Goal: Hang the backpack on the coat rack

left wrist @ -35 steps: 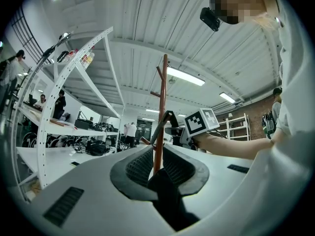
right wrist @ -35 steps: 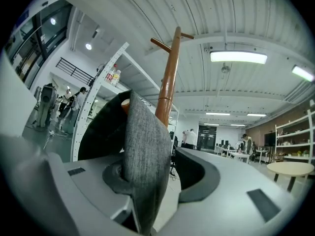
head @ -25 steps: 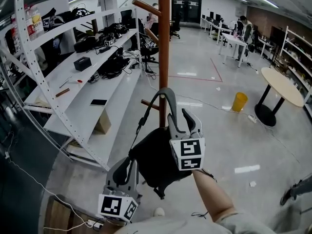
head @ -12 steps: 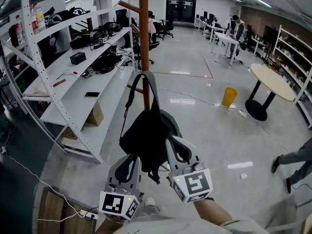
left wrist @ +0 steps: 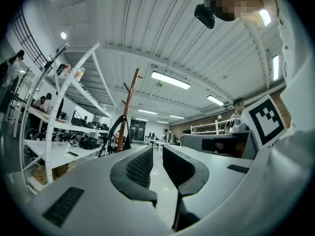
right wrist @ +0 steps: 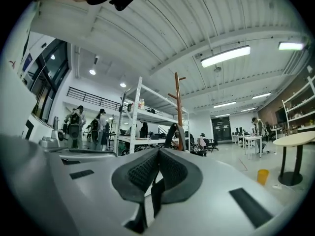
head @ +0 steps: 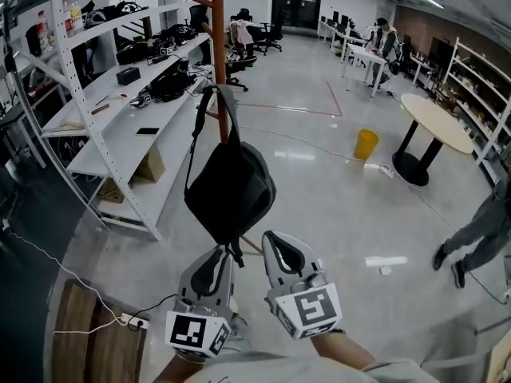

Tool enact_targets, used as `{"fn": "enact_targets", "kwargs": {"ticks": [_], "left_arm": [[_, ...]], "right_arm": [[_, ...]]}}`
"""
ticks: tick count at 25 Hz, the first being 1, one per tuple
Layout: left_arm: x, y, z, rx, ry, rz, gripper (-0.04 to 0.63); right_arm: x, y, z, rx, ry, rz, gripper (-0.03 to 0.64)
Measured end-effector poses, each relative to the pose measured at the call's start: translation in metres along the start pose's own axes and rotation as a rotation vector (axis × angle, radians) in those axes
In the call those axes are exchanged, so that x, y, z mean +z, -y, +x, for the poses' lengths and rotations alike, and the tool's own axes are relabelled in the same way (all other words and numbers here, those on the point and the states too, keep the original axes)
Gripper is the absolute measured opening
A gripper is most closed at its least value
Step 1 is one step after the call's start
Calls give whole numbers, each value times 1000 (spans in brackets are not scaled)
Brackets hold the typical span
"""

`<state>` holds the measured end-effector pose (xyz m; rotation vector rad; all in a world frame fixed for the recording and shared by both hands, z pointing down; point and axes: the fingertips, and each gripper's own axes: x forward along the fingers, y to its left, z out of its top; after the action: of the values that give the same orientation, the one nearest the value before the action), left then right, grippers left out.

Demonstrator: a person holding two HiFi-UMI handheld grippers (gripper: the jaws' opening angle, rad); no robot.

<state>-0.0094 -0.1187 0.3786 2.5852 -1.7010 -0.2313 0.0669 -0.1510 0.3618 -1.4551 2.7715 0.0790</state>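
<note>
No word, number, brand or sign can be read anywhere; the square marker (head: pixel 194 333) on the cube of the left gripper (head: pixel 221 252) and the one (head: pixel 311 308) on the cube of the right gripper (head: pixel 270 238) bear only black-and-white block patterns, no letters; the bottles (head: pixel 72 13) at the left end of the top shelf (head: pixel 120 18) carry labels too small to make out.

- White shelving rack (head: pixel 120 146) along the left, cluttered with dark gear.
- Yellow bin (head: pixel 366 144) on the floor, far right.
- Round table (head: pixel 437 122) right of it.
- Wooden slatted surface (head: pixel 84 337), near left.
</note>
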Motion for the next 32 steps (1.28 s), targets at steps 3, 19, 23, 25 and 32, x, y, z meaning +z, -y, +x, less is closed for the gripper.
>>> {"fn": "enact_targets", "kwargs": {"ticks": [3,19,23,25,32], "left_arm": [[4,12,-19,19,9,-3,74],[7,28,-75,4,-15,9,74],[8,24,-81,-9,-18,8,74],[13,22,-84,-14,-12,9,74],[17,23,-90,-28,0,15,74]], "right_arm": [[3,-11,-24,20,14,4,18],[-13,-65,-75,39,-10,60,18],[-15,-79,-72,48,-25,55,18],[-12,-85,-71,51,-22,51,18],[-10,-93,-70,60,-15,71,18]]}}
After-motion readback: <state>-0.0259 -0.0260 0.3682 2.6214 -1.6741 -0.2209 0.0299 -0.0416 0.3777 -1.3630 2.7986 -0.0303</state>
